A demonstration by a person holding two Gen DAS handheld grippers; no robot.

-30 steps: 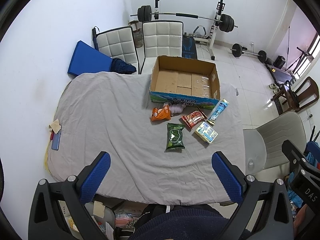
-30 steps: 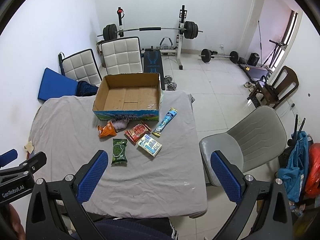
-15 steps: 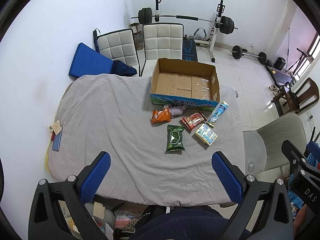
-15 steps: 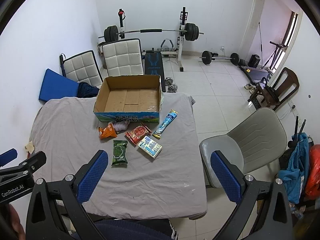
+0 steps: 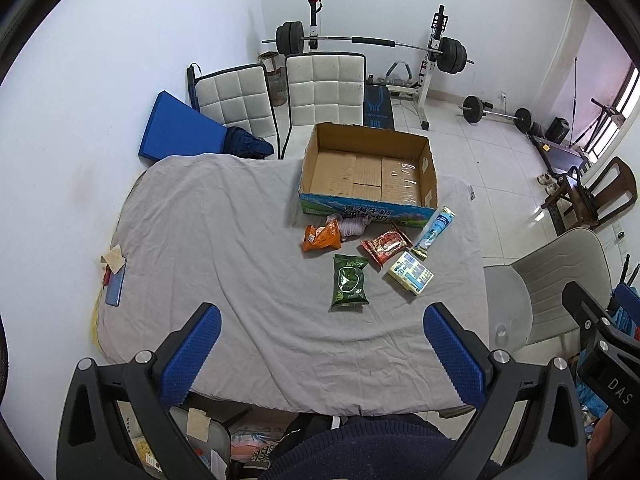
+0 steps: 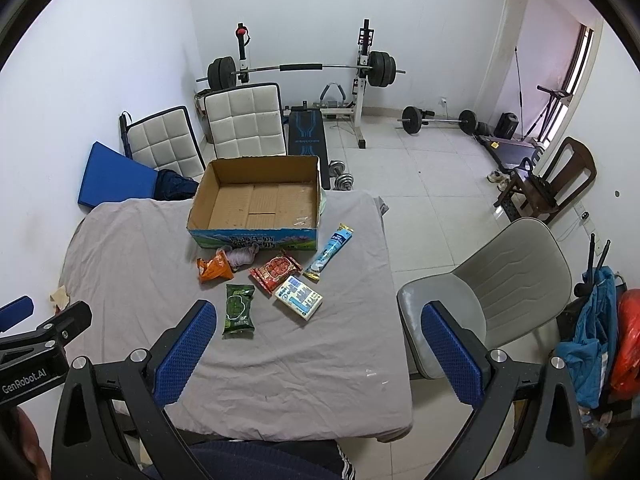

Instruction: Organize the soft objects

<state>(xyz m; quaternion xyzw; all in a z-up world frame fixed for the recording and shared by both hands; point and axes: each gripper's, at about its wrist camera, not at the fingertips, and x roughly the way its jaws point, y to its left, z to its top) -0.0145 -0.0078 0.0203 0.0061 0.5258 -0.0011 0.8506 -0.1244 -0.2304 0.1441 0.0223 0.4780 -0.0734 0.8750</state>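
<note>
An empty open cardboard box (image 5: 368, 172) (image 6: 260, 204) stands at the far side of a table under a grey cloth (image 5: 224, 248) (image 6: 132, 248). In front of it lie an orange packet (image 5: 320, 238) (image 6: 214, 268), a pale crumpled cloth (image 5: 352, 224) (image 6: 242, 256), a red packet (image 5: 386, 244) (image 6: 276, 270), a green packet (image 5: 349, 282) (image 6: 239, 310), a white-blue pack (image 5: 411, 273) (image 6: 299, 297) and a long blue tube packet (image 5: 434, 232) (image 6: 330, 252). My left gripper (image 5: 322, 350) and right gripper (image 6: 316, 350) are open and empty, high above the table's near edge.
A phone and paper scrap (image 5: 114, 276) lie at the table's left edge. A grey chair (image 6: 492, 292) stands right of the table. Two white padded chairs (image 5: 320, 92), a blue mat (image 5: 180, 130) and a barbell rack (image 6: 304, 70) stand behind.
Both views shifted slightly; the table scene sits a little lower in frame. The grippers stay open and nothing on the table has moved.
</note>
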